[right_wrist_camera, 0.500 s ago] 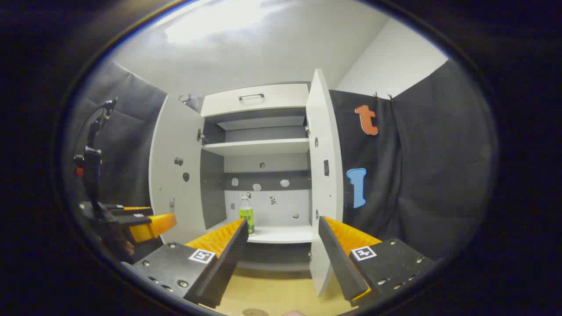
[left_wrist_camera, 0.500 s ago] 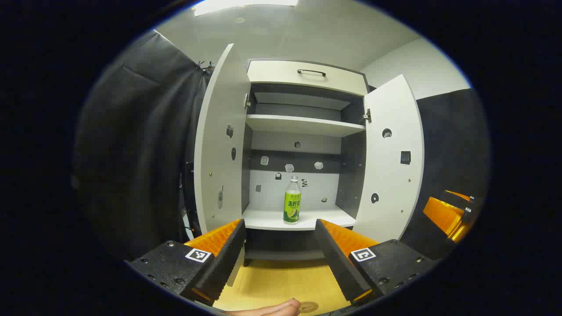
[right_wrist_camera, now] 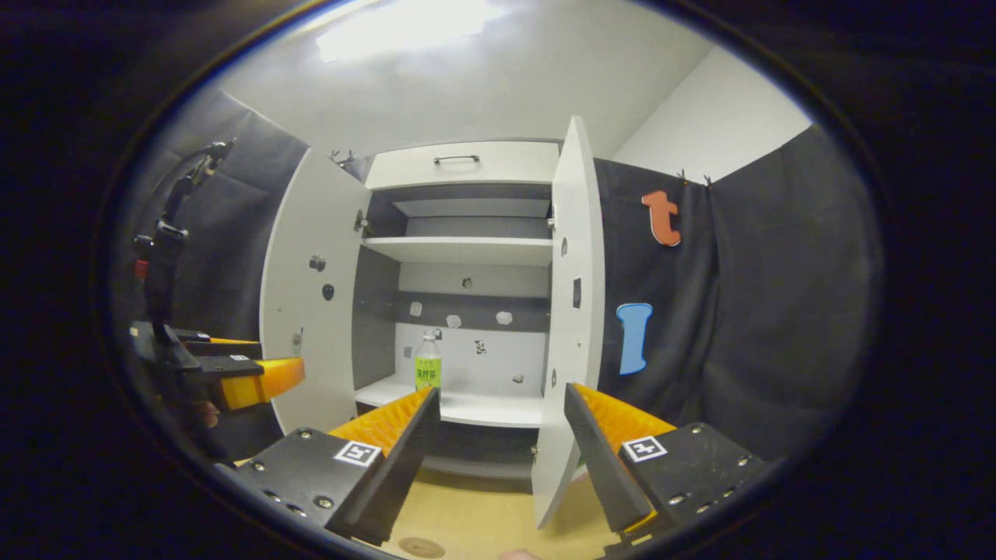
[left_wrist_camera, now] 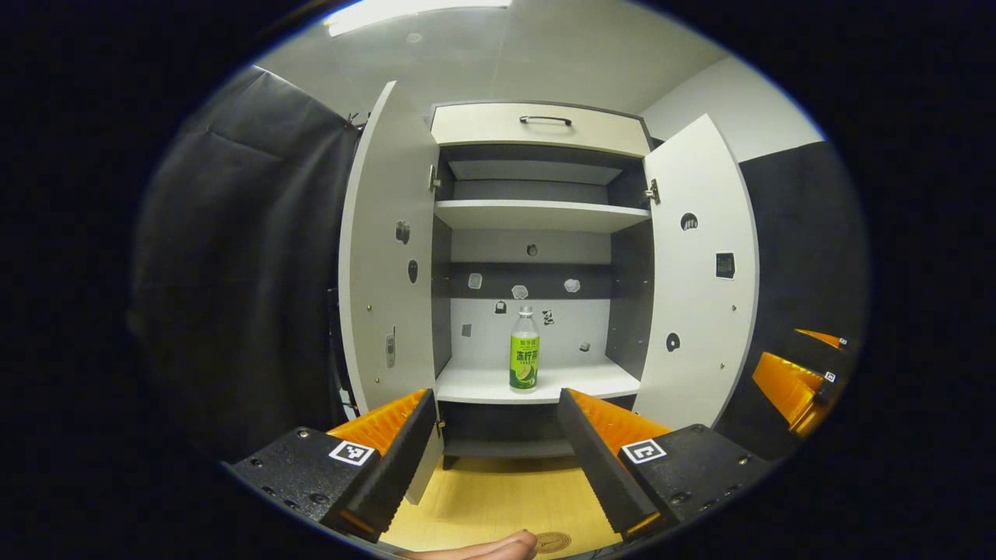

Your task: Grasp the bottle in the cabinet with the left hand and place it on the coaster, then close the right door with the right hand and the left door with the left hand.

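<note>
Both cabinet doors stand wide open and nothing in the task is done yet. The bottle stands upright on the lower shelf of the cabinet, near the middle, untouched. The left hand-held gripper hangs in front of the cabinet with its fingers spread wide and nothing between them; the bottle sits well beyond the tips, lined up roughly between them. So this looks like the approach for the grasp, with the reach into the shelf not yet made.

Down at the bottom edge of the left gripper view, a round coaster lies on the wooden surface, next to a bit of a person's hand. That's where the bottle has to end up.

In the right gripper view, the right hand-held gripper is also spread open and empty, waiting close to the lower edge of the right door, which sits almost edge-on to it. The left door is swung out on the far side.

Left to do: grasp the bottle, set it on the coaster, then close the right door, then the left. All of it, by my reckoning.
</note>
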Action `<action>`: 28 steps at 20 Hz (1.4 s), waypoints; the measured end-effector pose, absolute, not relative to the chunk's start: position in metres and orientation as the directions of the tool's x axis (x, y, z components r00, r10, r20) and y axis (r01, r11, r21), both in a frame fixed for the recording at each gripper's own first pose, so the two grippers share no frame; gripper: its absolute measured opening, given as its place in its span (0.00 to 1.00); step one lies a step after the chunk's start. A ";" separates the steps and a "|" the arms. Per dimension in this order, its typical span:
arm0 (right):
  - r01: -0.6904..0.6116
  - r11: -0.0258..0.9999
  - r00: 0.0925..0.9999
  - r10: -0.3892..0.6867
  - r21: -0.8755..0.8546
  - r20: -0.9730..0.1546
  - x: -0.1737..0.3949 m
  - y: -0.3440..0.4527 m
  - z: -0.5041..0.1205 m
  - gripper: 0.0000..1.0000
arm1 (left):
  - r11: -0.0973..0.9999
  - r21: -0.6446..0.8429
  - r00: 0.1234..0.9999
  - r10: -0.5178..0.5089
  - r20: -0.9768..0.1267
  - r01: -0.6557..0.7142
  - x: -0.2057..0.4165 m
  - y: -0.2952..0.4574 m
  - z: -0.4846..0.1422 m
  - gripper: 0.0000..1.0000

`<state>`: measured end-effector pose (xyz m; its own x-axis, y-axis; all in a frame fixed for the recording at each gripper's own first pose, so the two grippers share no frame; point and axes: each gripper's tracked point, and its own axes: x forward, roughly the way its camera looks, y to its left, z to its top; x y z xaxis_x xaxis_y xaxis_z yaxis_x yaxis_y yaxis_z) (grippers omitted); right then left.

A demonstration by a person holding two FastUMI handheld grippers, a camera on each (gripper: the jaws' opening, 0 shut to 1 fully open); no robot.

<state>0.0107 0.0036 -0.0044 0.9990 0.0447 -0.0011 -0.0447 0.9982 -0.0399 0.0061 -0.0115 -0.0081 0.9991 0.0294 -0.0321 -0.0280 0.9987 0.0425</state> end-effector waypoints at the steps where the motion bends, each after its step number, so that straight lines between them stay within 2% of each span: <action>1: -0.050 0.998 0.999 0.050 -0.027 0.002 0.013 0.007 -0.003 0.97 | 0.999 0.042 0.999 0.032 -0.031 -0.031 0.009 -0.010 -0.008 0.99; 2: -0.057 0.998 0.998 0.057 -0.010 0.002 0.018 0.011 -0.003 0.94 | 0.998 0.043 0.999 0.035 -0.034 -0.034 0.013 -0.008 -0.008 1.00; 6: -0.084 0.996 0.996 0.084 0.020 0.018 0.032 0.024 0.005 1.00 | 0.999 0.045 1.000 0.025 -0.014 -0.024 0.030 -0.003 0.000 1.00; 7: -0.090 0.996 0.996 0.089 0.021 0.025 0.034 0.028 0.006 0.97 | 0.999 0.042 1.000 0.019 -0.011 -0.019 0.038 -0.003 0.001 1.00; 11: -0.082 0.997 0.997 0.083 -0.010 0.004 0.054 0.031 -0.005 0.97 | 0.999 0.040 0.999 0.006 -0.042 -0.004 0.068 0.000 -0.010 1.00; 19: -0.080 0.996 0.996 0.079 -0.030 -0.029 0.092 0.039 -0.023 0.97 | 0.997 0.053 0.994 -0.046 -0.095 0.051 0.149 -0.011 -0.041 1.00; 20: -0.082 0.996 0.996 0.081 -0.030 -0.031 0.096 0.039 -0.026 1.00 | 0.997 0.051 0.994 -0.050 -0.099 0.055 0.159 -0.012 -0.044 1.00; 22: -0.079 0.997 0.996 0.078 -0.022 -0.037 0.100 0.039 -0.028 0.94 | 0.997 0.047 0.993 -0.059 -0.101 0.064 0.184 -0.014 -0.049 1.00; 23: -0.075 0.997 0.996 0.075 -0.015 -0.039 0.103 0.040 -0.028 0.97 | 0.996 0.044 0.992 -0.069 -0.102 0.074 0.196 -0.016 -0.051 1.00; 28: -0.056 0.998 0.998 0.056 0.007 -0.031 0.119 0.039 -0.027 0.94 | 0.991 0.051 0.989 -0.120 -0.086 0.125 0.254 -0.024 -0.060 1.00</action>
<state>0.1187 0.0391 -0.0275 0.9979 0.0564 -0.0309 -0.0562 0.9984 0.0074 0.2542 -0.0242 -0.0602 0.9890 -0.1201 -0.0864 0.1248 0.9909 0.0508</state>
